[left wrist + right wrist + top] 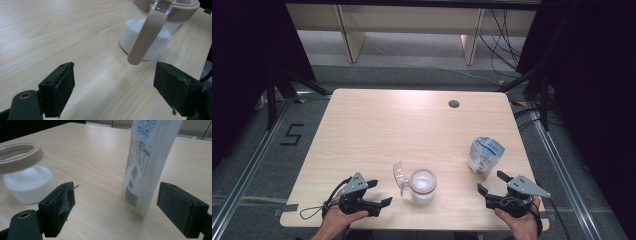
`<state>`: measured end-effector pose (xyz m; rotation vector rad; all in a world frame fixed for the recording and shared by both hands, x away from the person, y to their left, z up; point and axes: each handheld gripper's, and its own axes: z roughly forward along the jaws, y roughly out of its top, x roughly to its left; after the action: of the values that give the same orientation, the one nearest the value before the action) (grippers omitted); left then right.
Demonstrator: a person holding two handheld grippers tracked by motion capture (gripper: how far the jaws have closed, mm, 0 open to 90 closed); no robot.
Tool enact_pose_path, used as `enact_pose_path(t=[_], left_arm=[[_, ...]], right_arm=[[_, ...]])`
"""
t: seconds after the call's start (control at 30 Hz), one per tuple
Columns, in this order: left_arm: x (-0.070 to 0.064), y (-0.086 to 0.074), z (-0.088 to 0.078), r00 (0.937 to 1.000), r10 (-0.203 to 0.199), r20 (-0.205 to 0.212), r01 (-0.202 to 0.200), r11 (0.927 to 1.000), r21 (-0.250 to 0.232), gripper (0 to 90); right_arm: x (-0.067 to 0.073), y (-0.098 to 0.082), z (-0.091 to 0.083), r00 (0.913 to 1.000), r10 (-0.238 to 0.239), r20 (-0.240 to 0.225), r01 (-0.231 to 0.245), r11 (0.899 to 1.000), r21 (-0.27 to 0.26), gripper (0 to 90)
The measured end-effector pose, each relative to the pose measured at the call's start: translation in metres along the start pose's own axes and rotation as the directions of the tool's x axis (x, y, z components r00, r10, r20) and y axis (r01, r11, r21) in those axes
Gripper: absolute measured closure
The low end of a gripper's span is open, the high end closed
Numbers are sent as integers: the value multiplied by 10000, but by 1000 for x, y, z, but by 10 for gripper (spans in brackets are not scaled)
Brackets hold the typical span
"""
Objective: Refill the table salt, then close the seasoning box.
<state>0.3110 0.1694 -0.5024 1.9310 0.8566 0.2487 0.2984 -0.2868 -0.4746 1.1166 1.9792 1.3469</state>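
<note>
The desk carries a white pouch standing upright near its right edge and a glass jar of white powder at the front middle, its clear lid flipped up to the left. The right claw, just in front of the pouch, is released with jaws spread wide, touching nothing. The left claw, beside the jar, also gapes empty.

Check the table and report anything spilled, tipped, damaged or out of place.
No spill shows. The jar of white powder stands upright with its clear lid flipped open to its left. The white pouch stands beside it, slightly crumpled and leaning.
</note>
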Motion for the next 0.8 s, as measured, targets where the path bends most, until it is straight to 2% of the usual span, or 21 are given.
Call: enact_pose_path(t=[0.1,0.13,0.17,0.2,0.27,0.3,0.33,0.37,0.4,0.47,0.53,0.57,0.63,0.67,0.7,0.73,0.8], left_arm=[[0,0,1,10000,-17,-17,17,9999,-120,166],[0,0,1,10000,-13,-13,13,9999,-122,167],[0,0,1,10000,9,-42,-10,10000,-35,166],[1,0,1,10000,-22,8,22,10000,-50,167],[0,-1,1,9997,-260,-24,260,9996,-83,166],[0,0,0,9998,-213,-15,213,9998,3,166],[0,0,0,9998,-212,-41,212,9998,-53,166],[0,0,0,9997,-260,-6,260,9997,-13,166],[0,0,0,9998,-199,-21,199,9998,-14,166],[0,0,0,9998,-212,-6,212,9998,-46,166],[0,0,0,9997,-238,-53,238,9997,-68,166],[0,0,-1,9999,-101,-12,101,9999,-85,166],[0,1,-1,9999,-143,30,143,9997,-203,171],[-1,1,-2,9997,-227,37,228,9994,-259,174],[-1,1,-2,9993,-366,114,370,9988,-325,188],[-2,2,-2,9989,-436,187,442,9985,-336,204],[-3,3,-4,9994,-324,113,328,9990,-303,220]], right_arm=[[6,-1,-2,9998,111,-150,-110,9999,95,158],[7,-1,-4,10000,-49,-28,50,9997,252,158],[8,-1,-3,9997,-41,-226,47,9997,255,158],[9,-2,-3,9996,-191,-198,197,9993,318,158],[12,-3,-4,9995,-112,-292,124,9990,420,159],[15,-4,-5,9997,86,-216,-73,9983,582,159],[14,-5,-3,9993,-146,-331,165,9983,559,158],[16,-6,-5,9996,-45,-269,62,9980,636,159],[15,-7,-4,9992,-317,-244,331,9978,575,159],[18,-9,-6,9993,22,-386,7,9973,736,159],[19,-10,-7,9991,2,-426,35,9963,858,159],[20,-11,-7,9991,-54,-417,86,9970,768,159],[21,-11,-9,9990,-99,-428,131,9969,773,159],[25,-12,-11,9987,327,-387,-289,9952,932,159],[24,-12,-10,9991,41,-429,-3,9960,889,159],[24,-12,-11,9989,-3,-479,47,9957,929,159],[25,-14,-10,9986,-87,-514,132,9960,881,160]])
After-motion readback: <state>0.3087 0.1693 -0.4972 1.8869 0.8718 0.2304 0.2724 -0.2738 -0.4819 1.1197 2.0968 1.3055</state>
